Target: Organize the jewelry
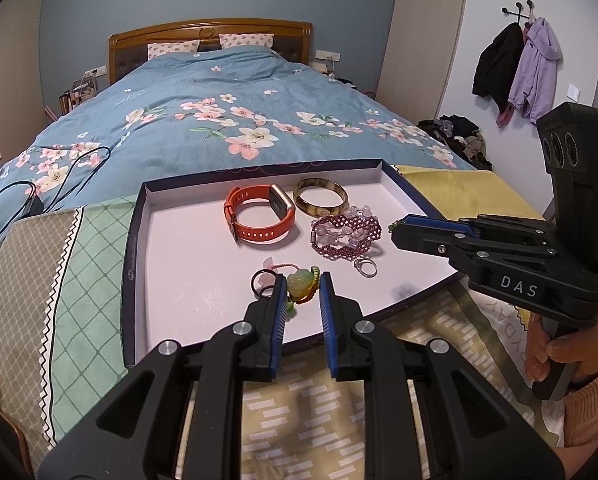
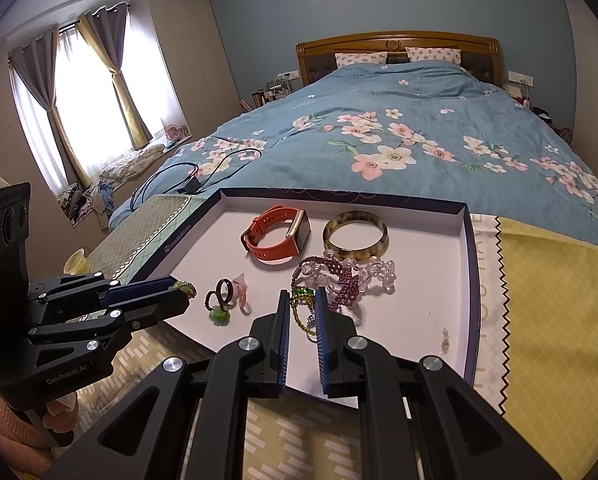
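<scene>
Item: green bead string (image 2: 299, 312), held over the near part of the tray (image 2: 469, 264). We see both pairs of fingers nearly closed on it. The left gripper (image 1: 302, 292) pinches the end with the pale green pendant (image 1: 299, 282); the right gripper (image 2: 302, 308) pinches the beaded end. We judge each end is held so the string can be drawn straight. Also in the tray: orange watch (image 1: 259, 216), brown bangle (image 1: 319, 197), purple bead bracelet (image 1: 345, 234), small ring (image 1: 366, 267), dark ring (image 1: 262, 280). The tray lies on cloths at the foot of the bed (image 1: 219, 120).
</scene>
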Motion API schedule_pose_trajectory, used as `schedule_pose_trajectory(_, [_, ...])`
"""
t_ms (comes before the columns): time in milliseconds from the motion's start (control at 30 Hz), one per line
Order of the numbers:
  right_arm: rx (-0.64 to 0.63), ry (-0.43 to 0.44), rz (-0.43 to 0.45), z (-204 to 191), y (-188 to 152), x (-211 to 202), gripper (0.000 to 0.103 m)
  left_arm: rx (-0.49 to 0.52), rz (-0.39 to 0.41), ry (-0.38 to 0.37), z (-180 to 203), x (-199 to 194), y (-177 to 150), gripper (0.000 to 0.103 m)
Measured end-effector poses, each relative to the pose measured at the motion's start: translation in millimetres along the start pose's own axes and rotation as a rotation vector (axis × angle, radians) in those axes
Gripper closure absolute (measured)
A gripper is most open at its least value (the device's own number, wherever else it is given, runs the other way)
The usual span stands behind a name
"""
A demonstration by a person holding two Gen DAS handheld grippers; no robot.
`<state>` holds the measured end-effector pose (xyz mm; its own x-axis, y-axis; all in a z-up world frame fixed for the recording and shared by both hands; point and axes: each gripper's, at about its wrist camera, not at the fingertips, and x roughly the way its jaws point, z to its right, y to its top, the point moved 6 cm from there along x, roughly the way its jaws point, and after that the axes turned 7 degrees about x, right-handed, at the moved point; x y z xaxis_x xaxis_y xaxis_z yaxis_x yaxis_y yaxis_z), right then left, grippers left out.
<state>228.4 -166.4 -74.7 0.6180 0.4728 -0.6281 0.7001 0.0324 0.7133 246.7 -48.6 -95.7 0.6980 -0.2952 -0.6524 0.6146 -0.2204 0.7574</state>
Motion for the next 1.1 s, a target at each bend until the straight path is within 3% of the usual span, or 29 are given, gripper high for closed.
schedule_pose_trajectory(1100, [0.016, -0.032, -0.043, 4.2, -1.8, 16.2, 0.093, -0.019, -0.03, 0.011, -4.5, 13.5, -2.3, 0.086])
